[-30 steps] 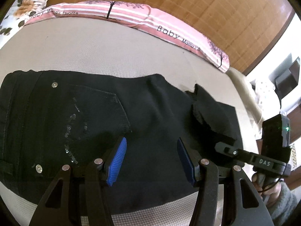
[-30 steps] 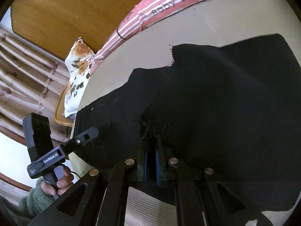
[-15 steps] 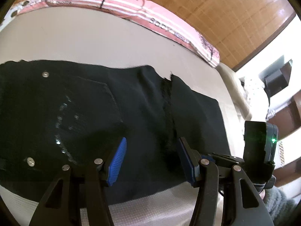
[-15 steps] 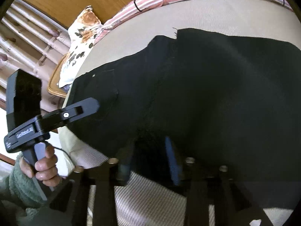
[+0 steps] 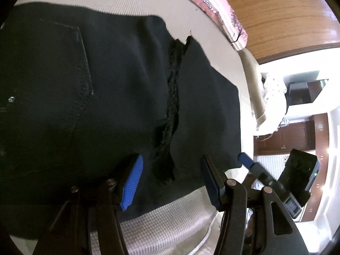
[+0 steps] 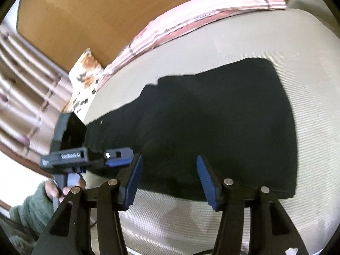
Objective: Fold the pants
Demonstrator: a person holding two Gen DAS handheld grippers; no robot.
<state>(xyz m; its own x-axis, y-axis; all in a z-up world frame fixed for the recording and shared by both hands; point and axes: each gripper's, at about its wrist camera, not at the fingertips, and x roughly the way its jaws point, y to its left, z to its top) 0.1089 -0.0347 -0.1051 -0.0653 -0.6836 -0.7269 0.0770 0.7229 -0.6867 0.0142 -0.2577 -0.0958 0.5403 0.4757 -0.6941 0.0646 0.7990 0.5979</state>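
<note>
Pants (image 5: 106, 106), black, lying flat on beige mattress (image 6: 308, 85), one fold laid; frayed hem (image 5: 172, 97) across the middle.
Left gripper (image 5: 170, 178) and right gripper (image 6: 167, 176) both spread wide, holding nothing, poised over near edge. Next move probably calls for pinching an end and folding again.

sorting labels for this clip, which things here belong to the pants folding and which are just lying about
Part of the job:
black pants
left tool, open
right tool, open

Just lying about:
pink striped blanket
floral pillow
</note>
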